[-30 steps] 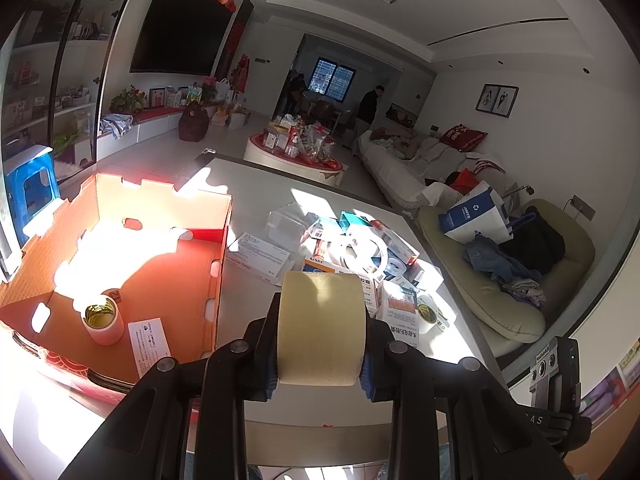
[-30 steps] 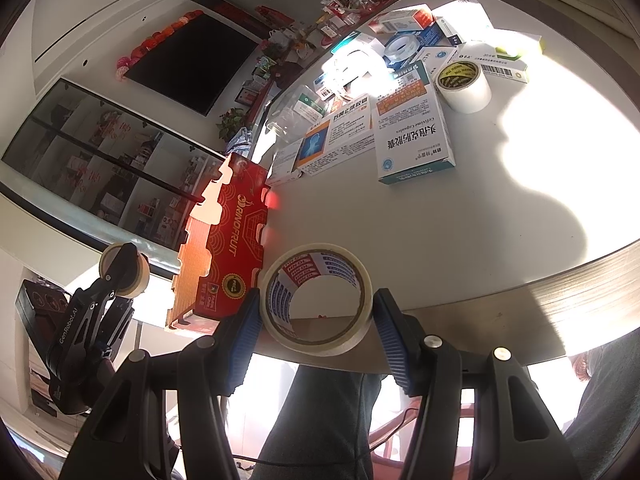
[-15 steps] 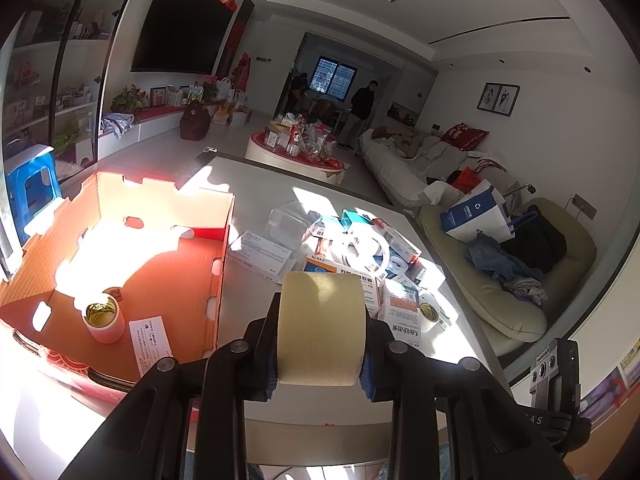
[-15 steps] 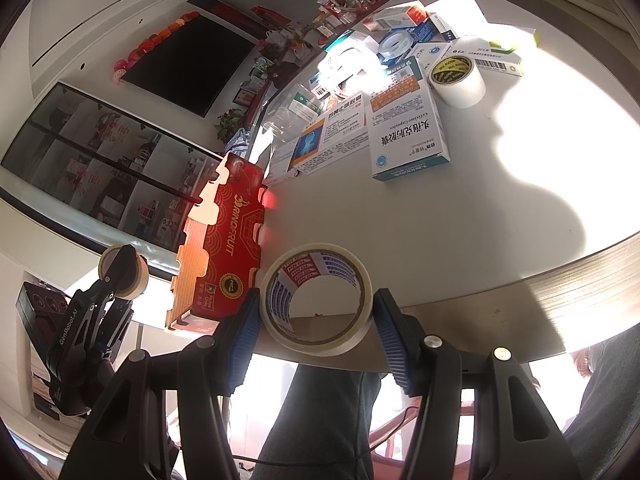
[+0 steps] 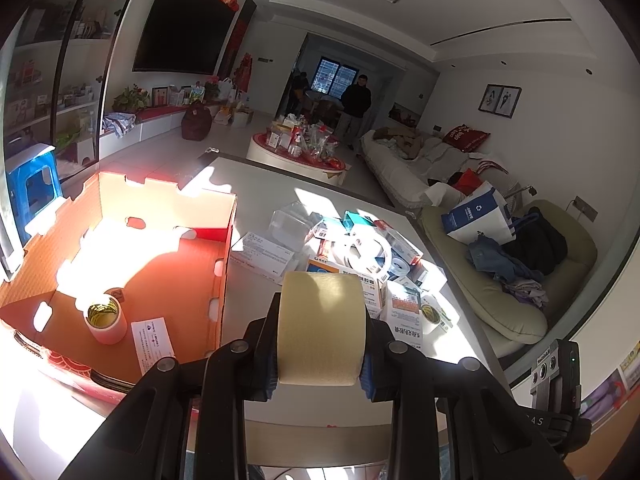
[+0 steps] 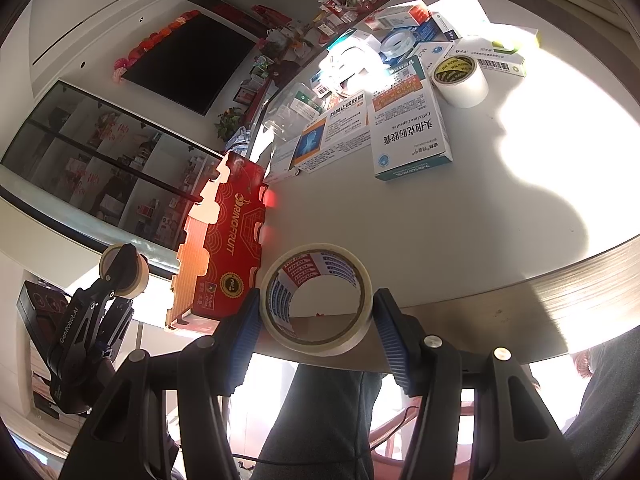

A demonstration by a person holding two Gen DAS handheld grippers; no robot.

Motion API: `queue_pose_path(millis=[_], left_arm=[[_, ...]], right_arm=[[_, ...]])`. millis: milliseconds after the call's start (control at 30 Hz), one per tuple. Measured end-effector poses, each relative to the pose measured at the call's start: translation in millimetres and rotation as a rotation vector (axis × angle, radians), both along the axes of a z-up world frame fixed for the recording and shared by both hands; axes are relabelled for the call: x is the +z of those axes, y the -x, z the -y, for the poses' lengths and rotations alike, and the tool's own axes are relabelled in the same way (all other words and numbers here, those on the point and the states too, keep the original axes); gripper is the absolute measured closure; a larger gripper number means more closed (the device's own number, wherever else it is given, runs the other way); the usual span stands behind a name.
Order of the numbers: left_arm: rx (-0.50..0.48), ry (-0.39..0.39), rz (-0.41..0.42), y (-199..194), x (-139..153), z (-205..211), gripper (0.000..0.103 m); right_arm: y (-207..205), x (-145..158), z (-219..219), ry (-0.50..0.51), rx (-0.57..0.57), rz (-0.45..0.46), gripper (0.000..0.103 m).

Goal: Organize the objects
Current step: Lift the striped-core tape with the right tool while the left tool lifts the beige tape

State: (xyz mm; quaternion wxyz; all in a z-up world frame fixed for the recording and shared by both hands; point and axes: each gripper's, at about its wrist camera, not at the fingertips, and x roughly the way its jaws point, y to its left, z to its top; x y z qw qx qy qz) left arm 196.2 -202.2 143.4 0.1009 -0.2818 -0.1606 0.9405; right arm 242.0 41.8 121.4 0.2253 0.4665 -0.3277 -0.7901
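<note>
tan tape roll (image 5: 321,328) in left jaws | clear tape roll (image 6: 316,298) in right jaws, over table edge (image 6: 520,320)

1. White table (image 6: 460,216), half in hard sunlight.
2. Open red cardboard box (image 5: 192,252) sits at its left side.
3. Medicine boxes (image 6: 404,124) are heaped in the middle, probably overlapping.
4. White tape roll (image 6: 460,80) stands beside them.

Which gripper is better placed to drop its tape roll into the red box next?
Left. The left gripper, shut on the beige tape roll, sits right beside the open red box. The right gripper, holding the clear tape roll, is farther from the box, with the left gripper between them.
</note>
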Motion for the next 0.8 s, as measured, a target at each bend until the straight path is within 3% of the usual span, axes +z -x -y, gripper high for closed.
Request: queue_pose_path(millis=[800], left_arm=[[0.054, 0.005, 0.005, 4, -3, 17, 0.071]], right_arm=[[4, 4, 6, -0.007, 0.020, 0.004, 0.047]])
